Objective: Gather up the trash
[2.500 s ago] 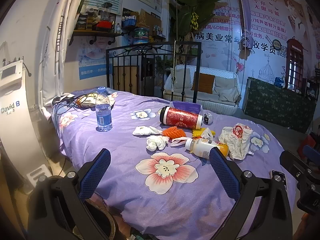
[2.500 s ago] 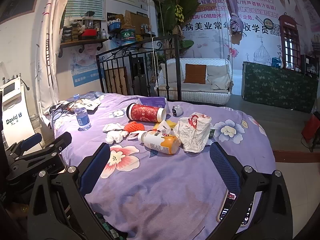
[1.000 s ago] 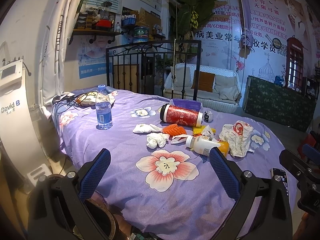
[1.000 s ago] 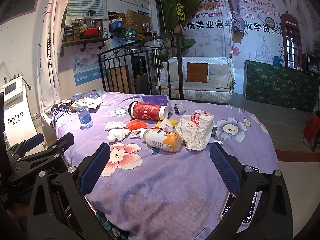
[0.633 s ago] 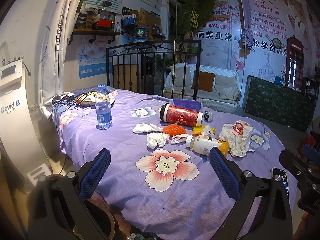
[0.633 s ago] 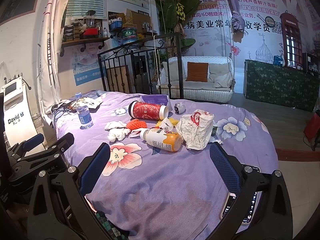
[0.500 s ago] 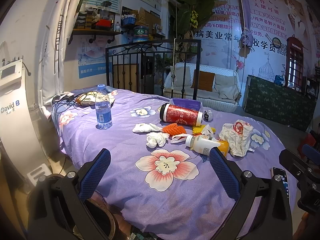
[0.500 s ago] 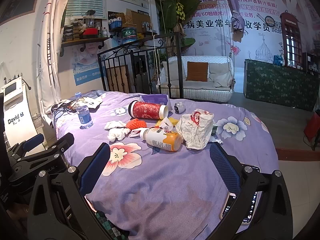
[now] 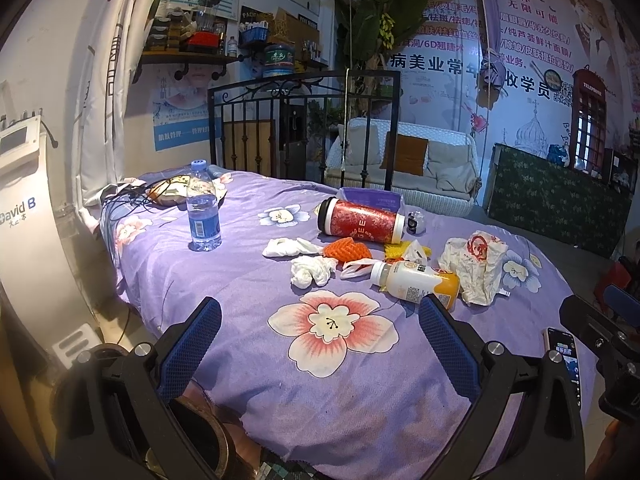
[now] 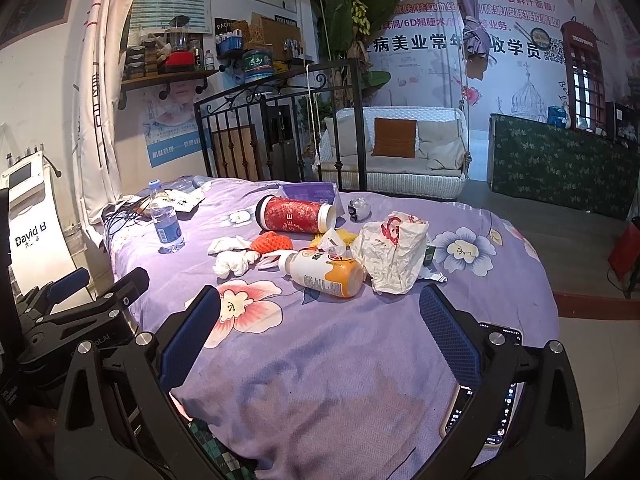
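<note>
Trash lies mid-bed on a purple flowered sheet [image 9: 240, 280]: a red canister [image 9: 360, 224] on its side, a white and orange bottle [image 9: 416, 282] lying down, a crumpled white paper bag [image 9: 476, 264], white tissue wads [image 9: 312, 272], an orange net [image 9: 348, 249] and yellow scraps. The right wrist view shows the same canister [image 10: 294, 214], bottle [image 10: 324, 272], bag [image 10: 392, 256] and tissues [image 10: 232, 262]. My left gripper [image 9: 320, 320] is open and empty, held short of the pile. My right gripper [image 10: 320, 312] is open and empty, just before the bottle.
An upright water bottle [image 9: 204, 212] stands at the left of the bed beside cables and a pouch. A phone [image 10: 480, 384] lies at the bed's near right corner. A white machine [image 9: 20, 216] stands left. A black iron headboard [image 9: 304, 120] is behind.
Both grippers have drifted very slightly; the view is almost the same. Nothing on the bed has moved.
</note>
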Demonstrator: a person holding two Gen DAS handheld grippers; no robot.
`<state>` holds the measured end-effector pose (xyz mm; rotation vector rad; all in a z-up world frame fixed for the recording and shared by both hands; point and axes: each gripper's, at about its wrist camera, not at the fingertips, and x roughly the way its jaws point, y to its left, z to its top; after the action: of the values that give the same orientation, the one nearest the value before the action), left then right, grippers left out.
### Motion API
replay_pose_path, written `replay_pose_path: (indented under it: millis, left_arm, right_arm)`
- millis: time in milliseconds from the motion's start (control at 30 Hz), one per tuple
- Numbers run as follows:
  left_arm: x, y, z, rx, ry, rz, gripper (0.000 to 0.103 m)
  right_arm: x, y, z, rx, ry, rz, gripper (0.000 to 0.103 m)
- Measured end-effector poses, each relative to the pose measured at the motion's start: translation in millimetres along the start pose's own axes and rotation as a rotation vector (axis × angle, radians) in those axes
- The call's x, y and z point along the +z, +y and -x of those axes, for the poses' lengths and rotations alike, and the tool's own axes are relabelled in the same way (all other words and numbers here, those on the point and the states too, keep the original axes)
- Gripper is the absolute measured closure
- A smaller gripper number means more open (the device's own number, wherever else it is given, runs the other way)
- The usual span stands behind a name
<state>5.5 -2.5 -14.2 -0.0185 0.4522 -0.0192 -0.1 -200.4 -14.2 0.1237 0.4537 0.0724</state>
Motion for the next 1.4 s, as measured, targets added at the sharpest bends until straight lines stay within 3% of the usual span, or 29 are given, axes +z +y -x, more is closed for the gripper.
replay_pose_path:
  millis: [267, 500, 767, 867, 1067, 1167, 1267, 1300, 1400]
  left_arm:
    - [-26, 13, -39, -0.019, 0.160, -0.020, 0.006]
    - [-38, 24, -80, -0.101, 0.325, -0.041, 0.006]
    - [-4, 28, -155, -0.202, 0.411, -0.114, 0.013]
    - [9, 29, -194, -0.196, 0.458, -0.143, 0.020]
    - [32, 30, -259, -0.178, 0.494, -0.228, 0.021]
    - [36, 27, -285, -0.186, 0.520, -0.275, 0.023]
    - [32, 23, -306, -0.220, 0.583, -0.289, 0.036]
    - [30, 22, -311, -0.226, 0.600, -0.291, 0.046]
    - [27, 23, -308, -0.258, 0.591, -0.254, 0.062]
  right_arm:
    - [-25, -6, -51, 0.052, 0.198, 0.016, 0.005]
    - [-43, -14, -100, 0.161, 0.384, -0.004, 0.005]
    - [-24, -1, -149, 0.223, 0.477, 0.114, 0.005]
    - [-11, 4, -169, 0.216, 0.487, 0.176, 0.005]
    - [15, 2, -210, 0.199, 0.515, 0.302, 0.005]
    - [23, -4, -226, 0.179, 0.533, 0.303, 0.005]
    - [24, -8, -234, 0.203, 0.553, 0.271, 0.005]
    - [22, -9, -235, 0.202, 0.555, 0.266, 0.005]
    - [19, -12, -239, 0.201, 0.563, 0.259, 0.005]
